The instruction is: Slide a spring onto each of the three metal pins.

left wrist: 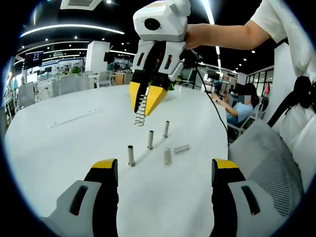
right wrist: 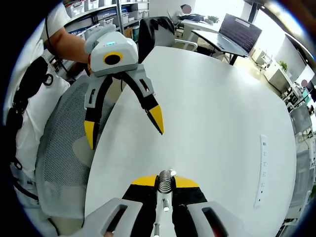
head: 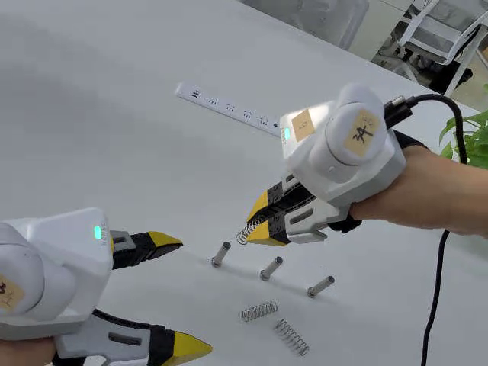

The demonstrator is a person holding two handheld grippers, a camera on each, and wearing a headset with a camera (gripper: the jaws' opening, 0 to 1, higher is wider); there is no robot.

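Note:
Three short metal pins [head: 220,254] [head: 271,268] [head: 320,286] stand upright in a row on the white table [head: 114,137]. My right gripper [head: 255,226] hovers just above and behind the leftmost pin, shut on a spring [head: 245,232] that pokes out of its yellow tips; the same spring [right wrist: 165,183] is pinched between the jaws in the right gripper view. Two more springs [head: 259,310] [head: 292,336] lie on the table in front of the pins. My left gripper [head: 177,296] is open at the lower left with nothing in it, facing the pins [left wrist: 150,140].
A white power strip [head: 229,107] lies farther back on the table. A black cable [head: 438,290] trails from the right gripper over the table's right side. A grey mesh chair [right wrist: 64,148] stands at the table edge behind the left gripper. Other desks and chairs are far off.

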